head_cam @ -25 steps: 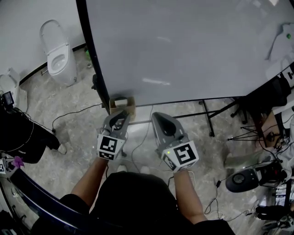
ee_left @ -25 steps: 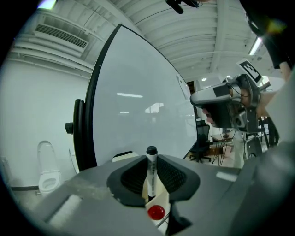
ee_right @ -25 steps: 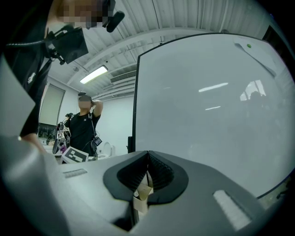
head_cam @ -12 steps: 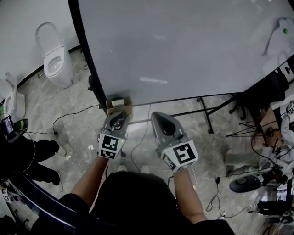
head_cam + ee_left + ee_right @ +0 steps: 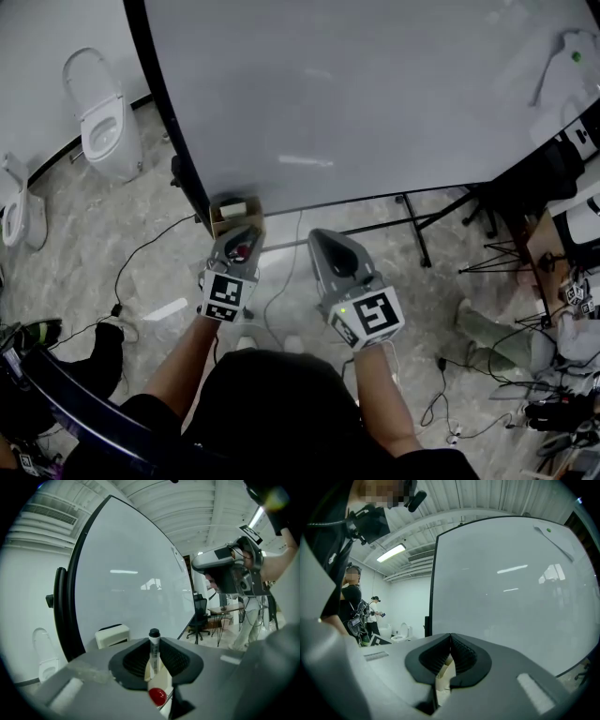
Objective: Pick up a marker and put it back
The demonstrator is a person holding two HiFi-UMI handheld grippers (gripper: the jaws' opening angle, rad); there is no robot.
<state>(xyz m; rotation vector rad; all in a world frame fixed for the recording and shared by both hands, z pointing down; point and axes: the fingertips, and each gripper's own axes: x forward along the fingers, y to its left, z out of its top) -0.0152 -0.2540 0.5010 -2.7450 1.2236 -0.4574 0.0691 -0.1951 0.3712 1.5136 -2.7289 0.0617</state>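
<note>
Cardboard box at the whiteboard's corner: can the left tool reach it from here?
Probably yes. The left tool, shut on the marker, points roughly at the cardboard box just ahead, and nothing shows between them. The right tool sits off to the side.

Whiteboard (image 5: 375, 94) on a grey floor (image 5: 84, 234), white toilet (image 5: 101, 124) to its left

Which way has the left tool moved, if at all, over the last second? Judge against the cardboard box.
Yes, slightly: the left tool, gripping the marker, has drifted rightward against the cardboard box.
</note>
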